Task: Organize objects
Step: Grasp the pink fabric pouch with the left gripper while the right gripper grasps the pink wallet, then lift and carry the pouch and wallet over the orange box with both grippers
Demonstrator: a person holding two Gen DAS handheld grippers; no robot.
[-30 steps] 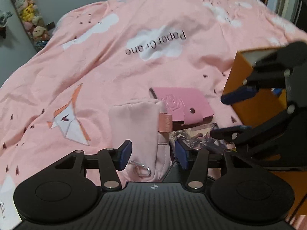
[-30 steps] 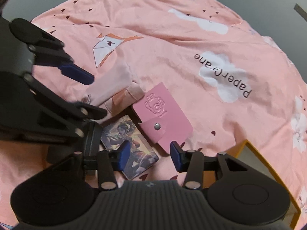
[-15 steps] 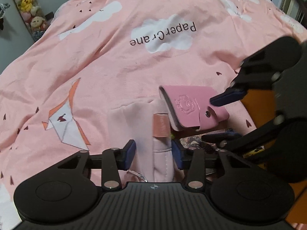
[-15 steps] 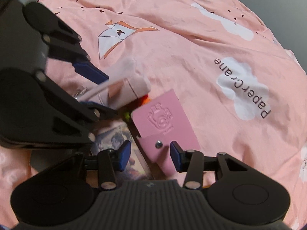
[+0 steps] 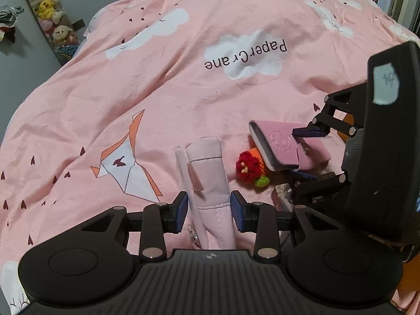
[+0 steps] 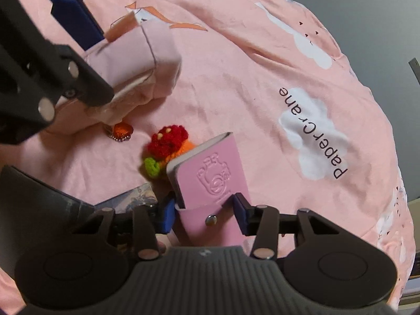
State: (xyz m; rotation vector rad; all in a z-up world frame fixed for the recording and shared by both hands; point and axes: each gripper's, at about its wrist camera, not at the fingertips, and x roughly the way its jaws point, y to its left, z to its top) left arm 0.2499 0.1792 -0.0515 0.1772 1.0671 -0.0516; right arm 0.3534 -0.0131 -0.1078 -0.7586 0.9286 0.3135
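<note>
Pink duvet (image 5: 183,84) | left gripper (image 5: 210,207) clamped pouch (image 5: 207,173), long axis forward | right gripper (image 6: 204,210) clamped card holder (image 6: 210,176) | crochet flower (image 6: 165,144) lay between, loose.

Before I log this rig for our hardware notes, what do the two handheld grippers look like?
Both the left gripper and the right gripper are matte black, with a ribbed body, two round discs at the sides, and linkage bars with silver pivot pins. Their fingers carry dark blue pads. Seen from the left wrist, the right gripper has a black housing with a pale, torn-edged sticker. No cables or sleeves are visible.
</note>
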